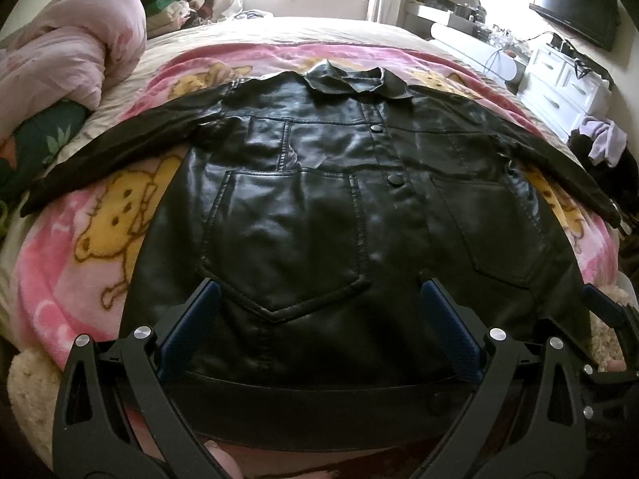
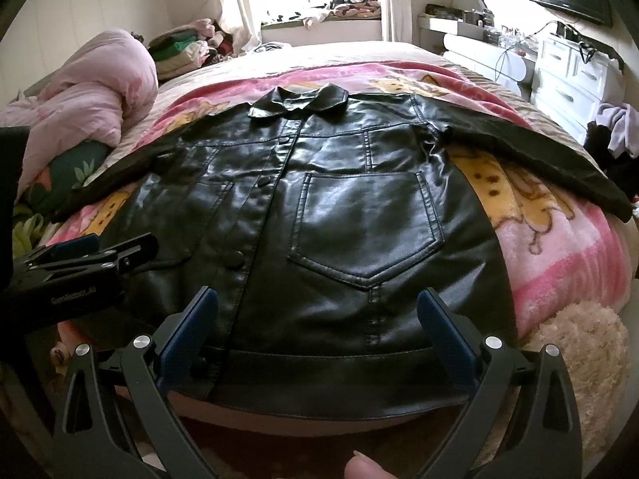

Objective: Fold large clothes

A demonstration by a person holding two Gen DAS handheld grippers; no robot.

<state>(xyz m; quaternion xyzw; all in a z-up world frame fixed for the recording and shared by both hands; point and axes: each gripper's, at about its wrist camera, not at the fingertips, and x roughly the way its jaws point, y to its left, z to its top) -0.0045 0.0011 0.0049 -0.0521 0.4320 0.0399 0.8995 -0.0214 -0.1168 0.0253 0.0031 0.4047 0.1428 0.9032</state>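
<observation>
A black leather jacket (image 1: 311, 199) (image 2: 343, 215) lies flat and buttoned on a pink bear-print blanket (image 1: 80, 263) (image 2: 559, 247), collar far, hem toward me, both sleeves spread outward. My left gripper (image 1: 319, 291) hangs open over the hem at the jacket's left pocket, nothing between its blue pads (image 1: 187, 327). My right gripper (image 2: 319, 299) hangs open over the hem at the right pocket, also holding nothing. In the right wrist view the left gripper (image 2: 76, 255) shows from the side at the left edge. The right gripper's blue fingertip (image 1: 599, 303) shows at the right edge of the left wrist view.
A pink duvet (image 1: 68, 40) is bunched at the far left of the bed, with folded clothes (image 2: 179, 48) behind it. White drawers (image 2: 571, 76) stand at the right, clothes (image 1: 607, 147) heaped in front. A fluffy beige blanket edge (image 2: 579, 359) lies near the front right.
</observation>
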